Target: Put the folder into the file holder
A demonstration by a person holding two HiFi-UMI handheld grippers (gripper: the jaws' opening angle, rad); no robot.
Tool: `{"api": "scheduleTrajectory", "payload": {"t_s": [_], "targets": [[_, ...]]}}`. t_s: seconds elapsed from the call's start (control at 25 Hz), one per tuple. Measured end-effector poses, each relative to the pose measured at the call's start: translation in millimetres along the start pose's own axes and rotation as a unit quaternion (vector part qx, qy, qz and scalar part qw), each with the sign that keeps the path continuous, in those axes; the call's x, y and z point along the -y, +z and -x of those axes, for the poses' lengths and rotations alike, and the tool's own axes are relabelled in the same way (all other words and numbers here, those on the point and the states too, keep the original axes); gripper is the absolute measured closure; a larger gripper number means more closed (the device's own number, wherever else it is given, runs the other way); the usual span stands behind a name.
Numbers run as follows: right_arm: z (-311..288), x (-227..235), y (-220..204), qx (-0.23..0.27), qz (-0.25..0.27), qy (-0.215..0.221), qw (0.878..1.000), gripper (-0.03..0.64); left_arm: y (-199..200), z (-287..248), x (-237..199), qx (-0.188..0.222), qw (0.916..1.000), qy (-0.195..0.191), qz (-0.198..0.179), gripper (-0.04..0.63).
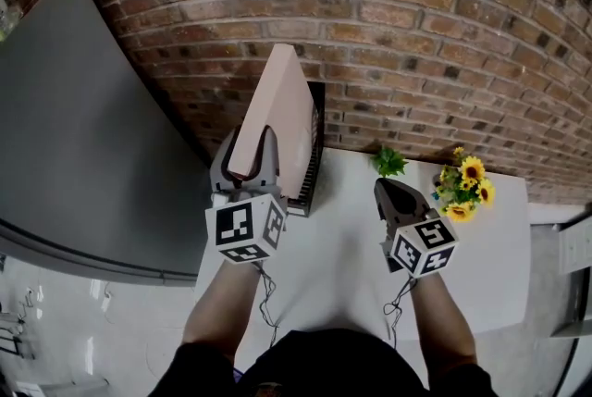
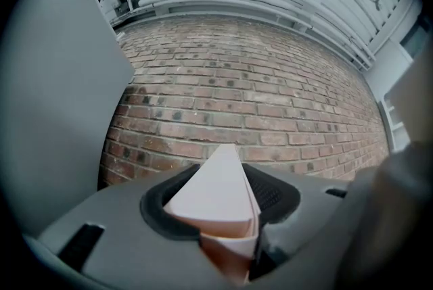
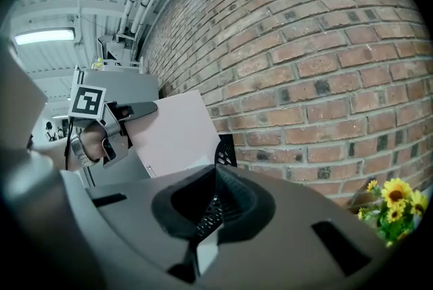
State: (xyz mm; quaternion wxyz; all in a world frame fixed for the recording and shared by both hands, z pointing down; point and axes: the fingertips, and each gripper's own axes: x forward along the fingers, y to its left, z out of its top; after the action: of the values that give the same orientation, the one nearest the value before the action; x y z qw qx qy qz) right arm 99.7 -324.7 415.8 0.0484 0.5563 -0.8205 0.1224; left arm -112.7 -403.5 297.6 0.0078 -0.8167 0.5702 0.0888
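Folder (image 1: 287,99) pale pink, plain, thin; edge clamped in left tongs (image 1: 248,150).

The head camera looks steeply down onto the white table (image 1: 344,242) and brick wall (image 1: 388,25); each gripper camera rides close behind its jaws, facing that wall; the right gripper view shares the left gripper (image 3: 140,111) and folder (image 3: 177,136) with it.

White table (image 1: 342,242), pushed up against a brick wall (image 1: 407,34). At its back left, upright by the wall: a black mesh file holder (image 1: 316,155). Further right along the back edge: a small green sprig (image 1: 389,162), then a bunch of sunflowers (image 1: 465,187).
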Motion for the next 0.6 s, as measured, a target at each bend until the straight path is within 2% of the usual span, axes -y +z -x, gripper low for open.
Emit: {"api": "scheduleTrajectory", "payload": {"t_s": [0.6], "targets": [[0,8,-4,-0.005,-0.008,-0.012,1.000,0.614,-65,-22,4,-0.055,0.9982,0.013,-0.019,0.405]]}}
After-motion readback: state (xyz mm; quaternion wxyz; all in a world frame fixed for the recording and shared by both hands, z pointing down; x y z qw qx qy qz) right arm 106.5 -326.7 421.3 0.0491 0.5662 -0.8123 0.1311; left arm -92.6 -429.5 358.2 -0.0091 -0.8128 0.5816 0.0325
